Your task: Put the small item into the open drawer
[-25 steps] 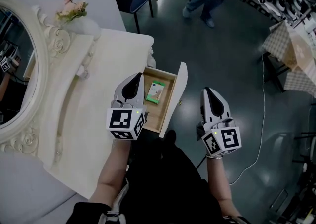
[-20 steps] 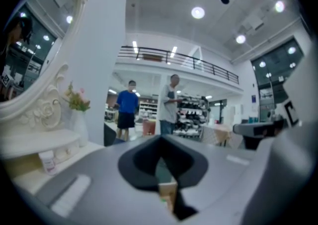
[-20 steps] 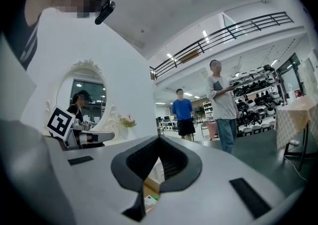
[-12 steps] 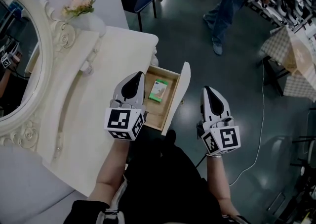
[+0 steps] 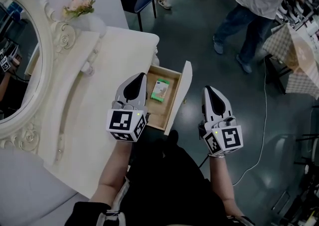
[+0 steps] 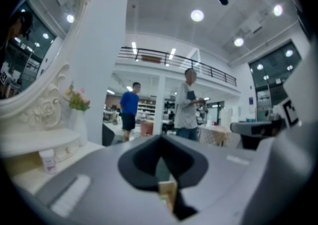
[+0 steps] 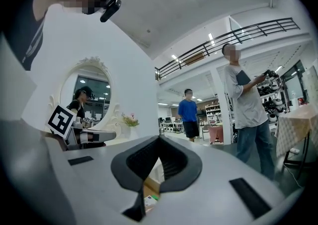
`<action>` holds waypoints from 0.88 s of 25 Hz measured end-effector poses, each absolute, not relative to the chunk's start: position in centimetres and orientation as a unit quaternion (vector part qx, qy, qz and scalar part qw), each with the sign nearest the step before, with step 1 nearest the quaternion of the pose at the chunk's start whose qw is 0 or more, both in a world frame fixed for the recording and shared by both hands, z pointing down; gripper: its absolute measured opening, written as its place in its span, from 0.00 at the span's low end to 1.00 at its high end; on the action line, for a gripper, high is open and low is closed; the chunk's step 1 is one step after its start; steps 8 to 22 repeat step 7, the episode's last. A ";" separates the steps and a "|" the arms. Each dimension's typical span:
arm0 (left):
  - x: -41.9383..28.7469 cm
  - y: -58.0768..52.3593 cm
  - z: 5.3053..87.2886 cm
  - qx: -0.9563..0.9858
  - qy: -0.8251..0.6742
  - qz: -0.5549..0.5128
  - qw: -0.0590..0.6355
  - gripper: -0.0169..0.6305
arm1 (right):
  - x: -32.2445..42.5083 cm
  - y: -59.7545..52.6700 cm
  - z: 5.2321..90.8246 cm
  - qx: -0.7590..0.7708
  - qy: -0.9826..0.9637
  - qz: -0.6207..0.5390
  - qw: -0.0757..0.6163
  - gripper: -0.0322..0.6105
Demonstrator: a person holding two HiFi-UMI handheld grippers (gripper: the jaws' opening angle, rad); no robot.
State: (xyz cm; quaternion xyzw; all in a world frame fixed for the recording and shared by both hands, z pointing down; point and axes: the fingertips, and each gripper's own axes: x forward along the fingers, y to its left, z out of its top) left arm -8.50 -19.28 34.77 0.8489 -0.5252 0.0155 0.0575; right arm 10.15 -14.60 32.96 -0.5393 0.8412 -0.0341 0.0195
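Left of the open drawer (image 5: 155, 113), the left gripper (image 5: 138, 77) is a pale grey shell with a black teardrop inset and a marker cube (image 5: 125, 125) bearing a tiny green light. The right gripper (image 5: 209, 90), right of the drawer, matches. The person wears black clothing (image 5: 164, 180), forearms uncovered.

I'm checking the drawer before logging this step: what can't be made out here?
1. Packet print: too small, head view.
2. Drawer, one side wall: hidden by the left tool, head view.
3. Packet, right gripper view: only a sliver shows under the shut right tool.
4. Bottle label: blurred, left gripper view.
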 end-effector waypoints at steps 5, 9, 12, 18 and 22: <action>-8.7 -19.0 35.0 0.849 -0.525 0.022 0.056 0.04 | 9.9 -14.4 32.8 -0.539 0.842 -0.032 0.020 0.05; -8.8 -19.0 35.1 0.849 -0.525 0.022 0.055 0.04 | 9.8 -14.4 32.8 -0.538 0.842 -0.031 0.021 0.05; -8.8 -19.0 35.1 0.849 -0.525 0.022 0.055 0.04 | 9.8 -14.4 32.8 -0.538 0.842 -0.031 0.021 0.05; -8.8 -19.0 35.1 0.849 -0.525 0.022 0.055 0.04 | 9.8 -14.4 32.8 -0.538 0.842 -0.031 0.021 0.05; -8.8 -19.0 35.1 0.849 -0.525 0.022 0.055 0.04 | 9.8 -14.4 32.8 -0.538 0.842 -0.031 0.021 0.05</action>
